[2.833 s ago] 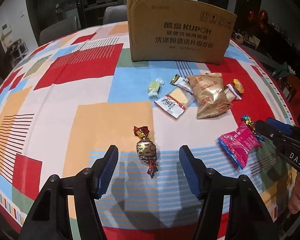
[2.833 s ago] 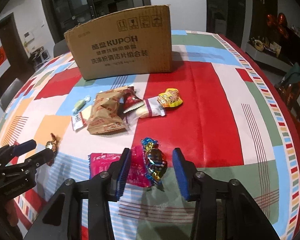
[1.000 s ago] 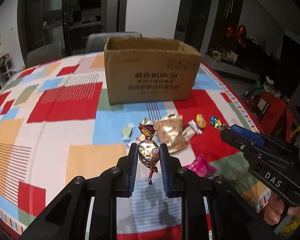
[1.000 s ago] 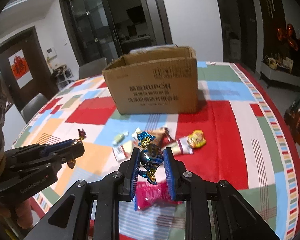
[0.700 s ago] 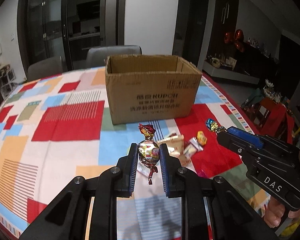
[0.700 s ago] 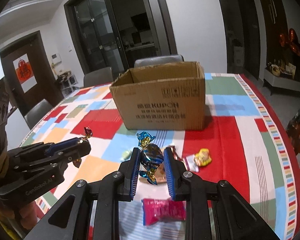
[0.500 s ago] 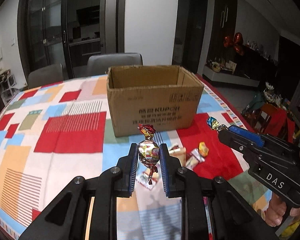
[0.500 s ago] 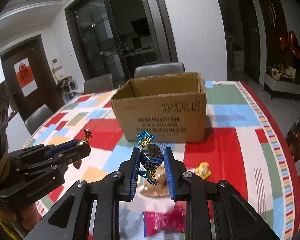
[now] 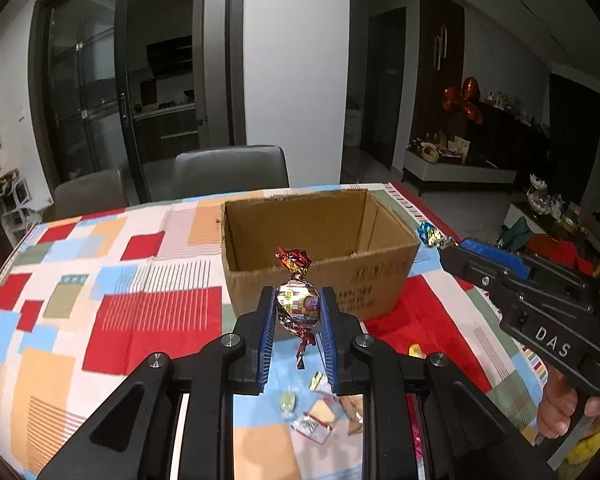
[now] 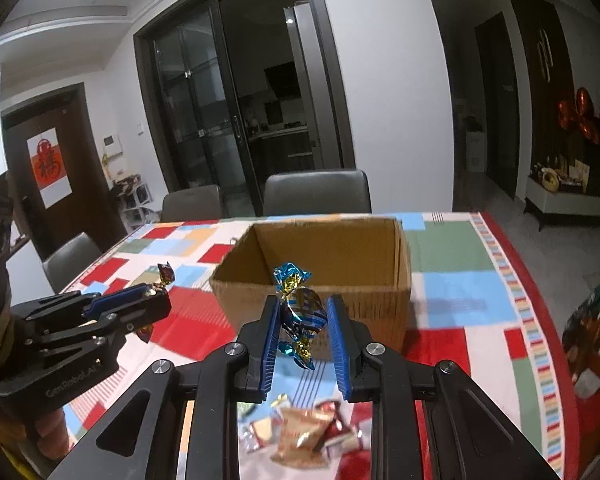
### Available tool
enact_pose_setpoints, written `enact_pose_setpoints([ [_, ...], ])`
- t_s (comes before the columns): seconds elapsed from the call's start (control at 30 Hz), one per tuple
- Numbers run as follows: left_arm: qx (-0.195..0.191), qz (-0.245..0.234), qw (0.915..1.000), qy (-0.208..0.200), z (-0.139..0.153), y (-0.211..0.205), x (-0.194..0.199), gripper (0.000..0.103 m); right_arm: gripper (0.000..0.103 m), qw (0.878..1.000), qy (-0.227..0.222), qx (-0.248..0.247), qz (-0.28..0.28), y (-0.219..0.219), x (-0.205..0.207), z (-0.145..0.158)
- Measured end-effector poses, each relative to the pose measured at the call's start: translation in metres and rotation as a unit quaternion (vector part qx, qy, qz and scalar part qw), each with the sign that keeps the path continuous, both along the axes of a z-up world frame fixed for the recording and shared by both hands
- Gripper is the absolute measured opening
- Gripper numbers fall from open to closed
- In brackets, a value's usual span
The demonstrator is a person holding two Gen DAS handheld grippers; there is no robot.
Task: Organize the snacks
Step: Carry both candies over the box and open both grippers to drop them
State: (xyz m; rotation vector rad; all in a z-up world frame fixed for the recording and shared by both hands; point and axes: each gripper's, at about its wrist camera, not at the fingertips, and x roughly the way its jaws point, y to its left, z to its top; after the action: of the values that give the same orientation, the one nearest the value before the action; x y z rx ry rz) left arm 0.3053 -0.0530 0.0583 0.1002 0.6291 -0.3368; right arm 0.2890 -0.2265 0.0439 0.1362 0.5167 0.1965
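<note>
Now both grippers are up over the desk, in front of the open cardboard box. Left gripper pinches a red-gold foil candy — right gripper pinches a blue foil candy. Other snacks lie on the desk below, near its front edge.

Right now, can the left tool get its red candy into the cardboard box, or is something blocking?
Probably yes. The left tool grips the red candy above the table, facing the cardboard box, whose top is open. The right tool sits off to the side, not across the opening.
</note>
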Motion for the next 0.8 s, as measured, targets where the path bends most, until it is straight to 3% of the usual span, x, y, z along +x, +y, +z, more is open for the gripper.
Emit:
enact_pose_setpoints([
  [0.33,0.021,-0.014,0.9997,0.006,0.015,-0.009,0.044,0.022,0.025,1.000,0.010,-0.005,-0.002,-0.008,0.047,0.020],
  [0.8,0.035,-0.028,0.9956,0.082,0.011,-0.025,0.119,0.022,0.025,0.997,0.060,-0.043,0.001,-0.012,0.111,0.030],
])
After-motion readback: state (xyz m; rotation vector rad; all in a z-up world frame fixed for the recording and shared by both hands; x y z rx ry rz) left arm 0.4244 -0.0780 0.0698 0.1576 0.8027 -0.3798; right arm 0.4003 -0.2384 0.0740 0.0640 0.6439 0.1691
